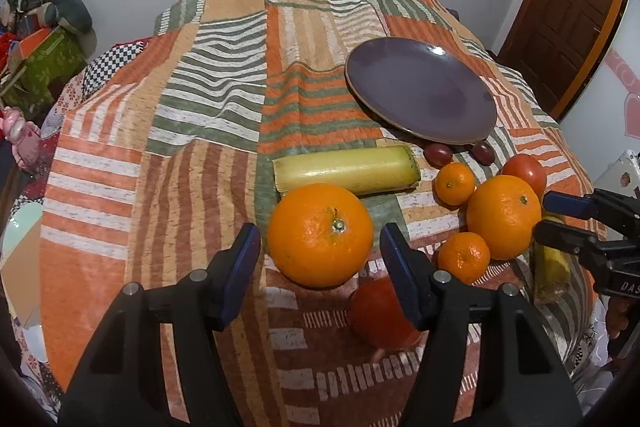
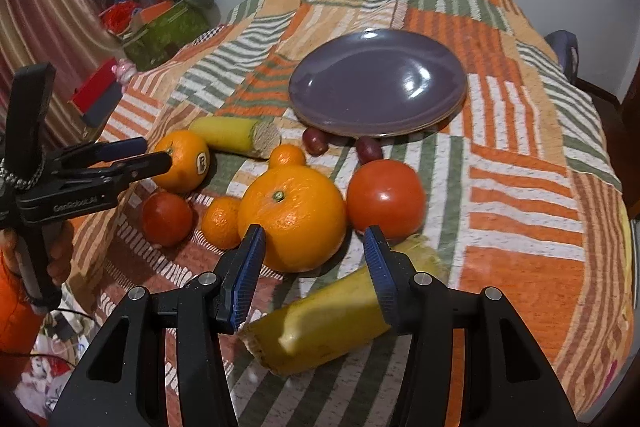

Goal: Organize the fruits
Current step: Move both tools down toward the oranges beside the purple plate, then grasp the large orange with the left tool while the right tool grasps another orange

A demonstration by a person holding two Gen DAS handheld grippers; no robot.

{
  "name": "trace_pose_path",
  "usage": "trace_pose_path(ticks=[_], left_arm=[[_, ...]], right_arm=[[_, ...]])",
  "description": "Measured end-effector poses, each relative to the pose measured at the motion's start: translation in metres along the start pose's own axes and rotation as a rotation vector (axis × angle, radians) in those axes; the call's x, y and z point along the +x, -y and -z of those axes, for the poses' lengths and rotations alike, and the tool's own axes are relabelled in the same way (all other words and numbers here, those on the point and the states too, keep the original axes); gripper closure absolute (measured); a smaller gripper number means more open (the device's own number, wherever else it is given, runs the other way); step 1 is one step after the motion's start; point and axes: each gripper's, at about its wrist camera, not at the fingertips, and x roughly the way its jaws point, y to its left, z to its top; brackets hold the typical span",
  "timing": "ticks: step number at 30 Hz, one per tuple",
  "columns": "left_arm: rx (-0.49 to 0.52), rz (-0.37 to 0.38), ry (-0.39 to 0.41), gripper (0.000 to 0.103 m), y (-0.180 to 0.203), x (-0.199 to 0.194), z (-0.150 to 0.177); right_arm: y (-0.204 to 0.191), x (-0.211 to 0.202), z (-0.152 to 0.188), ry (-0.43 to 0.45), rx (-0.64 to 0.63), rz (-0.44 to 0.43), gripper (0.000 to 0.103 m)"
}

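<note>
An empty purple plate [image 1: 420,89] [image 2: 378,83] lies on the striped cloth. My left gripper [image 1: 320,267] is open, its fingers on either side of a large orange [image 1: 320,235] [image 2: 182,161]. My right gripper [image 2: 314,263] [image 1: 548,215] is open, just before a second large orange [image 2: 294,217] [image 1: 504,217] and above a banana piece [image 2: 328,323] [image 1: 552,267]. Another banana piece [image 1: 346,169] [image 2: 234,135] lies behind. Two mandarins [image 1: 455,183] [image 1: 464,257], two tomatoes [image 2: 386,199] [image 2: 168,213] and two grapes [image 2: 314,141] [image 2: 368,149] lie around them.
The patchwork tablecloth [image 1: 200,147] covers a round table that drops off at the edges. A green box with clutter [image 2: 160,27] stands far left against the wall. A wooden door [image 1: 568,7] is at the right.
</note>
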Motion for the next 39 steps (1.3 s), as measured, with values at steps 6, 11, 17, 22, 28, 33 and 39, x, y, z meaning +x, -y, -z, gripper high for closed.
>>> trace_pose_path(ticks=[6,11,17,22,28,33,39], left_arm=[[-0.036,0.03,-0.035,0.04,-0.008,0.017,-0.003],[-0.068,0.08,-0.05,0.038,-0.012,0.025,-0.004],[-0.065,0.087,-0.058,0.038,-0.008,0.034,-0.008],[-0.071,0.093,-0.059,0.04,-0.008,0.034,-0.008],[-0.064,0.06,-0.055,0.041,-0.007,0.023,-0.001],[-0.074,0.053,-0.044,0.041,-0.009,0.013,0.002],[-0.072,0.047,-0.037,0.041,-0.01,0.004,0.004]], right_arm=[[0.0,0.004,-0.003,-0.009,0.006,-0.022,0.052],[-0.002,0.007,-0.004,-0.017,0.011,-0.034,0.052],[-0.008,0.017,-0.003,-0.039,0.012,-0.054,0.049],[-0.01,0.023,-0.005,-0.04,0.005,-0.041,0.043],[-0.014,0.028,-0.008,-0.032,-0.023,-0.033,0.035],[-0.017,0.031,-0.011,-0.017,-0.051,-0.031,0.034],[-0.017,0.03,-0.013,-0.006,-0.056,-0.032,0.038]])
